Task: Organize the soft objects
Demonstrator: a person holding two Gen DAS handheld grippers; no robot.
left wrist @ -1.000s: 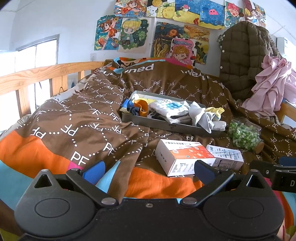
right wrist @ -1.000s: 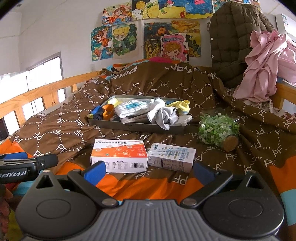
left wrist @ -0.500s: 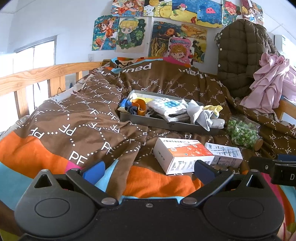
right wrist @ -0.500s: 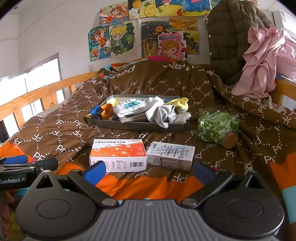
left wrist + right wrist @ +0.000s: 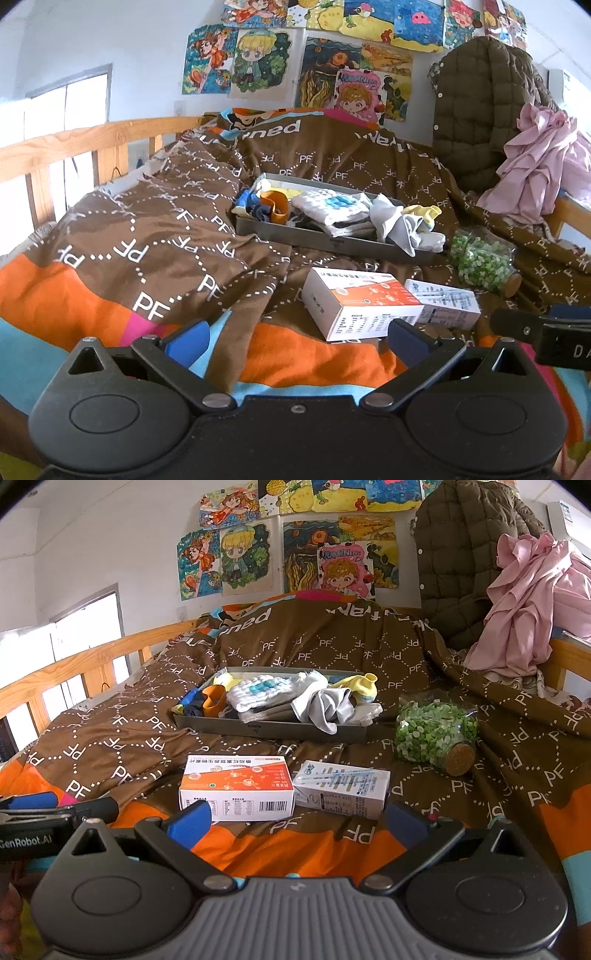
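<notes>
Hovering low over the near edge of the bed, the left gripper [image 5: 297, 338] is holding its blue-padded fingers spread wide with nothing between them, and the right gripper [image 5: 297, 818] is doing the same beside it, equally empty. Both are pointing across a brown quilt [image 5: 122, 734] printed with white letters toward a grey tray [image 5: 280, 730] sitting farther up the bed. The soft things are lying heaped in that tray: a white cloth with blue spots [image 5: 266, 692], a crumpled grey-white cloth [image 5: 327, 707] spilling over the front rim, a yellow sock [image 5: 360, 686] toward the right end, and an orange band [image 5: 214, 699] among dark blue pieces at the left end. Between tray and grippers, an orange-and-white box [image 5: 236, 784] and a smaller white box [image 5: 343, 788] are lying side by side, touching. A corked jar of green pieces [image 5: 436, 734] is lying on its side just right of the tray.
</notes>
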